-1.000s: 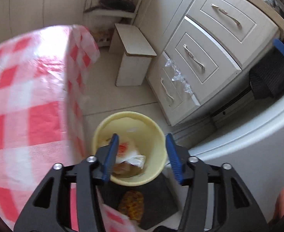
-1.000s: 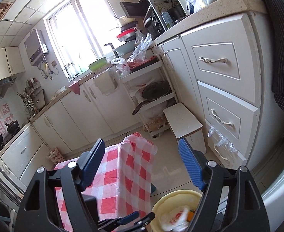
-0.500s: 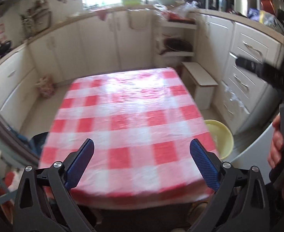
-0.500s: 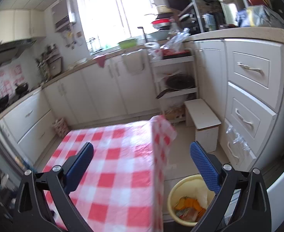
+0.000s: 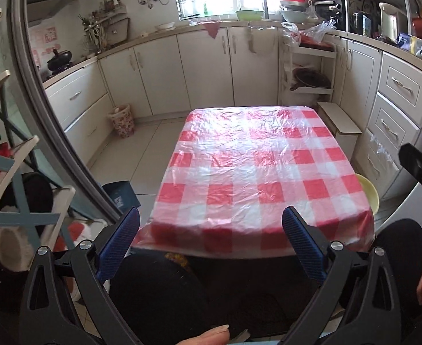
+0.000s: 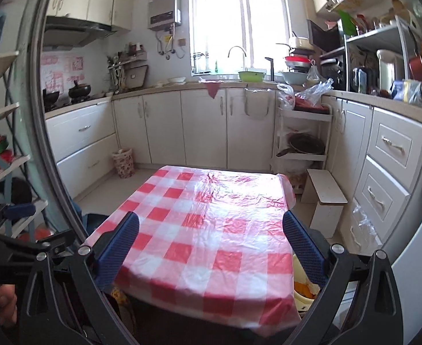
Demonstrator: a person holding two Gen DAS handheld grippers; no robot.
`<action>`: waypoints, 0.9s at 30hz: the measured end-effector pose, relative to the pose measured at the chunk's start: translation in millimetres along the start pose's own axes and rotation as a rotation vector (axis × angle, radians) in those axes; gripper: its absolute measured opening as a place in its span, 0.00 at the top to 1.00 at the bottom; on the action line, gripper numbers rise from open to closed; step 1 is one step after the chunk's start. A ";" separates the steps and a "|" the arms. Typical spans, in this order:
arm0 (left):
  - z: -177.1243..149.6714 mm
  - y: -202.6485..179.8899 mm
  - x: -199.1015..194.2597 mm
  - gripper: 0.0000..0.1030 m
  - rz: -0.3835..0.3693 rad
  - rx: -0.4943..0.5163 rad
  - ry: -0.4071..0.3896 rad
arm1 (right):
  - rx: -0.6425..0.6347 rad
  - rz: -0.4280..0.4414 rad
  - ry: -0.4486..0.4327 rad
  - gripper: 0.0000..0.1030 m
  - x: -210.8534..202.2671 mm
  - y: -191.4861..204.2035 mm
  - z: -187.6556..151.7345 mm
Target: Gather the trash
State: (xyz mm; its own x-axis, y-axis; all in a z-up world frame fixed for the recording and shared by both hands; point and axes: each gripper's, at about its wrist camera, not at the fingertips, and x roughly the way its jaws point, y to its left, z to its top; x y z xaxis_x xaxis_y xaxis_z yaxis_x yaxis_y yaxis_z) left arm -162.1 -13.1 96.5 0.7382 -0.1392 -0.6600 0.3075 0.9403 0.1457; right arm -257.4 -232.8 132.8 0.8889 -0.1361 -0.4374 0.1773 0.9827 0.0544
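My left gripper is open and empty, held before the near end of a table with a red-and-white checked cloth. My right gripper is also open and empty, facing the same table from slightly further right. The yellow trash bin stands on the floor at the table's right near corner. In the right wrist view the bin is mostly hidden behind my right finger, with a bit of orange trash showing inside.
A small white stool stands right of the table, beside the drawer units. A flowered basket sits by the far-left cabinets. A shelf rack and a door frame are at the left. The person's dark-clothed legs are below the grippers.
Both grippers swung away from the yellow bin and rose to face the table from its near end. Their jaws widened; the left was over the bin's trash a second ago.
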 end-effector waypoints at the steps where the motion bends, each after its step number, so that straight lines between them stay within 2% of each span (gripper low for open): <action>1: -3.2 3.2 -5.4 0.07 0.002 -0.005 -0.010 | 0.002 -0.007 0.001 0.07 -7.7 3.4 0.1; 6: -17.5 15.6 -29.5 0.07 -0.037 -0.036 -0.035 | 0.034 -0.027 0.018 0.07 -37.6 15.9 -7.1; 11: -29.4 14.6 -44.1 0.07 -0.031 -0.019 -0.035 | 0.110 -0.024 0.032 0.07 -57.7 21.7 -26.2; 15: -36.7 13.4 -51.6 0.07 0.006 -0.004 -0.032 | 0.095 -0.039 0.043 0.07 -59.4 28.3 -37.5; 27: -37.8 21.3 -62.5 0.07 0.006 -0.033 -0.053 | 0.088 -0.039 0.013 0.07 -66.9 33.8 -40.1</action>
State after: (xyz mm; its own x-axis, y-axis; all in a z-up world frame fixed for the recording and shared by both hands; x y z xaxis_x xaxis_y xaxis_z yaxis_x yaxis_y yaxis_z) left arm -224.4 27.4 113.0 0.7714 -0.1488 -0.6187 0.2835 0.9508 0.1248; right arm -327.8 -185.5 128.0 0.8751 -0.1715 -0.4525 0.2484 0.9617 0.1160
